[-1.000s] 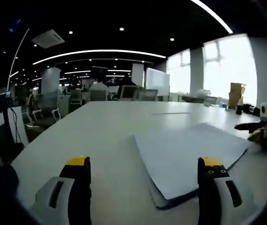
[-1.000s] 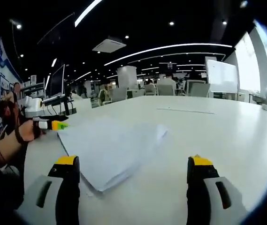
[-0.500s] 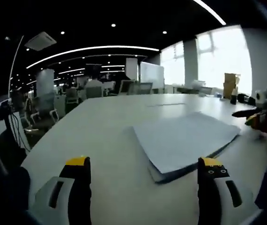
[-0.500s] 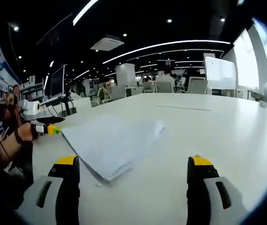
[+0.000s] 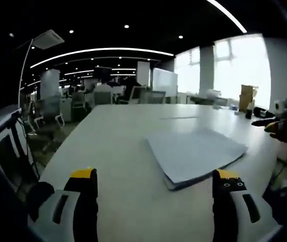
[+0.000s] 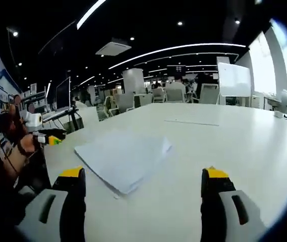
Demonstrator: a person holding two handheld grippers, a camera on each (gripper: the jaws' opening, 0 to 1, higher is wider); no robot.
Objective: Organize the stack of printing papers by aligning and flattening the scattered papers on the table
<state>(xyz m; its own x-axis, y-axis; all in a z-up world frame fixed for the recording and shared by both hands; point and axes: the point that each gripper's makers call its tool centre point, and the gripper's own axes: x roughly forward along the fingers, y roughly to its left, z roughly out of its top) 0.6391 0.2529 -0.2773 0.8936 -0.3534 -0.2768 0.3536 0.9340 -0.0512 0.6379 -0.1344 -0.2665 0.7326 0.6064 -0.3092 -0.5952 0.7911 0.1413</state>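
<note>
Hovering both grippers off the papers (image 5: pixel 196 154) | left gripper (image 5: pixel 156 184) jaws apart, right gripper (image 6: pixel 143 182) jaws apart, nothing held | stack on table (image 6: pixel 244 151), sheets slightly fanned | I'd press opposite edges inward evenly, then flatten the top.

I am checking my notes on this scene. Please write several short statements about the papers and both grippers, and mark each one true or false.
1. The paper stack lies on the white table. True.
2. The left gripper is shut on the paper stack. False: it is open and holds nothing.
3. The right gripper is open, apart from the stack. True.
4. The stack stands upright on its edge. False: it lies flat.
5. A laptop sits on the stack. False: nothing rests on it.
</note>
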